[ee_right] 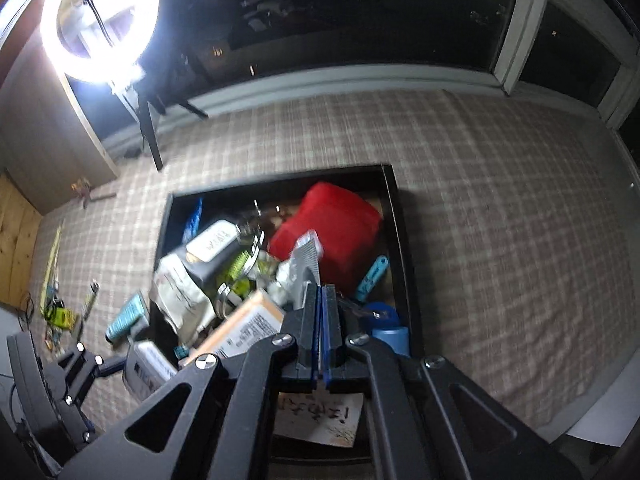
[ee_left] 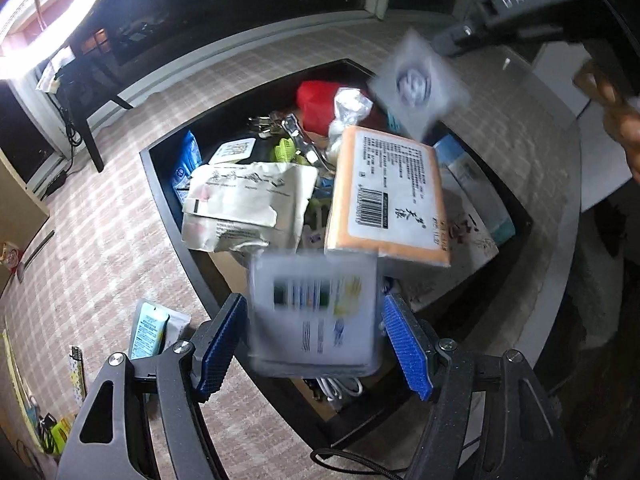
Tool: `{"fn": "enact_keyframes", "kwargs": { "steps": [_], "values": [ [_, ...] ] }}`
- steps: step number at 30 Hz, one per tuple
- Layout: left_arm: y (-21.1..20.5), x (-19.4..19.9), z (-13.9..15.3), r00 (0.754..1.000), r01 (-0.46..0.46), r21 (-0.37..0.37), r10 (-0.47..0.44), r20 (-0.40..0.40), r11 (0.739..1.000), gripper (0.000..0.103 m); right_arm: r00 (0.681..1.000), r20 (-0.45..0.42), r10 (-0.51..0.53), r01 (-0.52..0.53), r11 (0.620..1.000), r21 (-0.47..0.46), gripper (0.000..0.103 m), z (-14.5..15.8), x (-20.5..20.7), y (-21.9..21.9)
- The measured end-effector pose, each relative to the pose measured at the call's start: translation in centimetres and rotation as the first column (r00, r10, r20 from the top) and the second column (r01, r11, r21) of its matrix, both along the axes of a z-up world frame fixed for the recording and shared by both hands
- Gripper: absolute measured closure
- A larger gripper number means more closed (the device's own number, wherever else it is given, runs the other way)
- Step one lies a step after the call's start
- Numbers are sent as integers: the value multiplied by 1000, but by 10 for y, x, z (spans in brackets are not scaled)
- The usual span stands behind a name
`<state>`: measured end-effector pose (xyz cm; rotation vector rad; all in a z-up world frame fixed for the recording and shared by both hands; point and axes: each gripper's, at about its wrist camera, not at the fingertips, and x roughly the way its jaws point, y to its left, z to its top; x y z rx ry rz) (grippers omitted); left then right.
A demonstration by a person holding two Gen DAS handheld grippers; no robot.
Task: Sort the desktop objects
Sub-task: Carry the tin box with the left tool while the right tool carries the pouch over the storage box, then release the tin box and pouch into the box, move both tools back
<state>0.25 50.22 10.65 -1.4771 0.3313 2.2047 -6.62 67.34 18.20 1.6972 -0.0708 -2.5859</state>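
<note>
Mid-sort: tray point(ee_left: 168, 184) mostly full, tube point(ee_left: 148, 330) loose at 8 o'clock; left gripper point(ee_left: 316, 334) grips box point(ee_left: 312, 316), right gripper point(ee_right: 323, 304) pinches packet point(ee_right: 306, 256).

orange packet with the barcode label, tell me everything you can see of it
The orange packet is a flat, soft-looking rectangular pack with a large white label bearing printed text and a barcode. It lies tilted atop the clutter in the black tray, partly over a crumpled white paper bag's side. Neither gripper touches it.
</note>
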Motion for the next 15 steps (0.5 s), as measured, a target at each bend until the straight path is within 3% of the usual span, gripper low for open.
{"fn": "enact_keyframes", "kwargs": {
  "steps": [2, 4, 15],
  "values": [
    [-1, -1, 1, 1000, -10, -1, 10, -3, 1000, 34, 1000, 4, -1, 1, 1000, 12, 70, -2, 1, 0],
    [-4, 1, 4, 1000, -19, -3, 19, -12, 1000, 34, 1000, -11, -3, 3, 1000, 11, 61, 0, 3, 1],
    [-44, 17, 8, 994, -106, 1, 106, -12, 994, 35, 998, -24, 57, -57, 998, -22, 60, -1, 14, -23]
  ]
}}
